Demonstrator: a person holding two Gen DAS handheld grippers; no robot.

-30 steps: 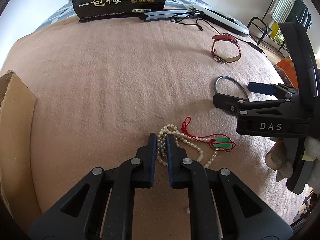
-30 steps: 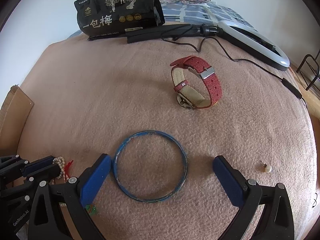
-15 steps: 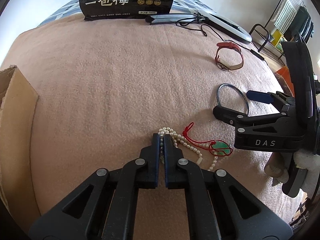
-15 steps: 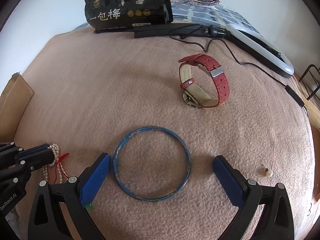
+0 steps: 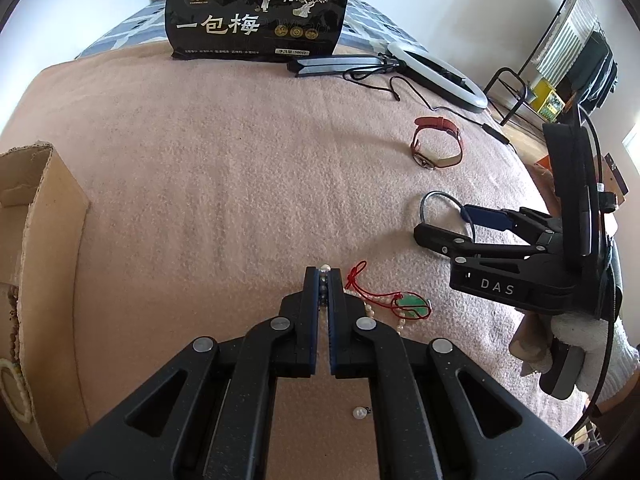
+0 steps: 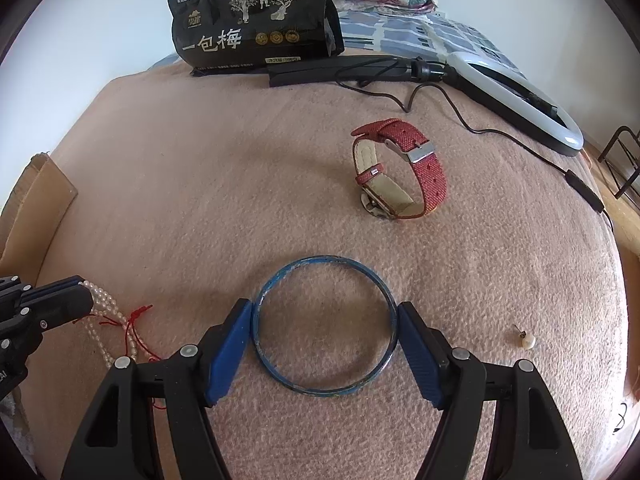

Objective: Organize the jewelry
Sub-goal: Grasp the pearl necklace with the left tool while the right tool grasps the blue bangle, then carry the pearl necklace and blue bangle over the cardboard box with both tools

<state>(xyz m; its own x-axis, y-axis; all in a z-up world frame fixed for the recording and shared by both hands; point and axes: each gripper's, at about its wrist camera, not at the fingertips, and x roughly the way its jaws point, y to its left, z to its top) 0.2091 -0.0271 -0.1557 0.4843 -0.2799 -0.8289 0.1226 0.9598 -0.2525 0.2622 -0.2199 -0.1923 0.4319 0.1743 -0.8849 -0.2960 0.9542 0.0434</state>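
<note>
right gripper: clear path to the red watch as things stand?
Probably not yet. The right gripper is closing around the blue bangle, pads about touching its rim. The red watch lies beyond on bare blanket, nothing between them.

Pearl necklace (image 5: 325, 269): pinched at one loop, rest trailing on blanket, tangled with red-cord jade pendant (image 5: 412, 301). Blue bangle (image 6: 325, 326): flat, right of these. Red-strap watch (image 6: 400, 174): on edge, farther. Loose pearl stud (image 6: 528, 340): far right.

From my right wrist view, the bangle (image 6: 325, 326) lies on the blanket (image 6: 240, 184), watch (image 6: 400, 178) behind it, pearl necklace (image 6: 102, 312) left, earring (image 6: 527, 340) right.
</note>
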